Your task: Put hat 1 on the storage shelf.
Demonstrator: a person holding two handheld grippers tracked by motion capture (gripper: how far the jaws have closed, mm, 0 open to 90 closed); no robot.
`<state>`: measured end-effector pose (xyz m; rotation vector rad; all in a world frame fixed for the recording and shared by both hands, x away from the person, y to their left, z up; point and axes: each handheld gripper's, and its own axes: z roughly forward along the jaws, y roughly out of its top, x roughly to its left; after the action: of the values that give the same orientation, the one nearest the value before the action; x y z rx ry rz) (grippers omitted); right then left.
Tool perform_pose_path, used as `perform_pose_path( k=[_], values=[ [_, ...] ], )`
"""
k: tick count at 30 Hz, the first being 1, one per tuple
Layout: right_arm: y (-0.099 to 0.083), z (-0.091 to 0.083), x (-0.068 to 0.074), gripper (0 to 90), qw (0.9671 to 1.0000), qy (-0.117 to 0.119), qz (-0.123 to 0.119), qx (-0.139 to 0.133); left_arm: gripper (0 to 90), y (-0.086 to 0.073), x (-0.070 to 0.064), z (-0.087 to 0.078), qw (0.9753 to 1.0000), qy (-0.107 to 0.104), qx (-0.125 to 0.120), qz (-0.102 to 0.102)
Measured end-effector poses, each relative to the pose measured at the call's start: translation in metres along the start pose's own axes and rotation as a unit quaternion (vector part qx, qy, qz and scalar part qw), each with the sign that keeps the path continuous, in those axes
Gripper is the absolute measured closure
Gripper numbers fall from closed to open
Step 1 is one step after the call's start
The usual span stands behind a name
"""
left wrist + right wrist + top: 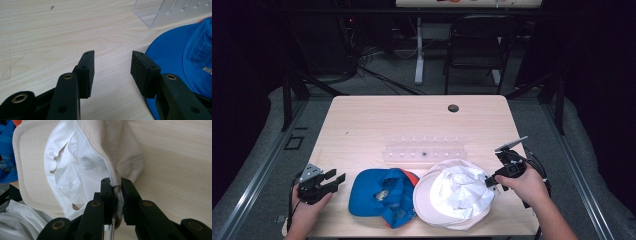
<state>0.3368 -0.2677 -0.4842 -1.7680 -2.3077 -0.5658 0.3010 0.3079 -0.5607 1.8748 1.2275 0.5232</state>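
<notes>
A cream cap [454, 195] lies upside down near the table's front edge, its white lining [75, 172] showing. My right gripper [492, 181] is shut on the cap's back rim [115, 182], with the fabric pinched between the pads. To its left lies a blue cap [382, 195] with an orange underside; its brim [172, 57] reaches beside my left gripper. My left gripper [334, 180] is open over bare wood at the front left, nothing between its fingers [86, 72].
A clear plastic rack [424, 150] stands behind the caps at mid-table, its corner [160, 12] in the left gripper view. A round cable hole [453, 108] sits near the far edge. Beyond the table are a chair [477, 45] and a desk leg.
</notes>
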Motion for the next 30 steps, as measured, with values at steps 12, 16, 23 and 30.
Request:
perform_pose_path(
  k=[12, 16, 23, 30],
  values=[
    [0.003, -0.010, 0.011, 81.9, 0.9995, 0.022, 0.021, 0.002, 54.6, 0.000, 0.001, -0.001, 1.0000, -0.001, 0.005, -0.001],
    [0.005, -0.017, 0.012, 81.9, 0.9991, 0.037, 0.020, 0.007, 54.6, 0.000, 0.001, -0.001, 1.0000, 0.000, 0.004, -0.001],
    [0.007, -0.034, 0.019, 82.0, 0.9966, 0.077, 0.030, -0.007, 54.7, 0.000, 0.001, -0.002, 1.0000, 0.000, 0.004, -0.001],
    [0.010, -0.047, 0.029, 82.0, 0.9917, 0.115, 0.056, -0.002, 54.6, 0.000, 0.001, -0.001, 1.0000, 0.000, 0.004, -0.001]
  ],
)
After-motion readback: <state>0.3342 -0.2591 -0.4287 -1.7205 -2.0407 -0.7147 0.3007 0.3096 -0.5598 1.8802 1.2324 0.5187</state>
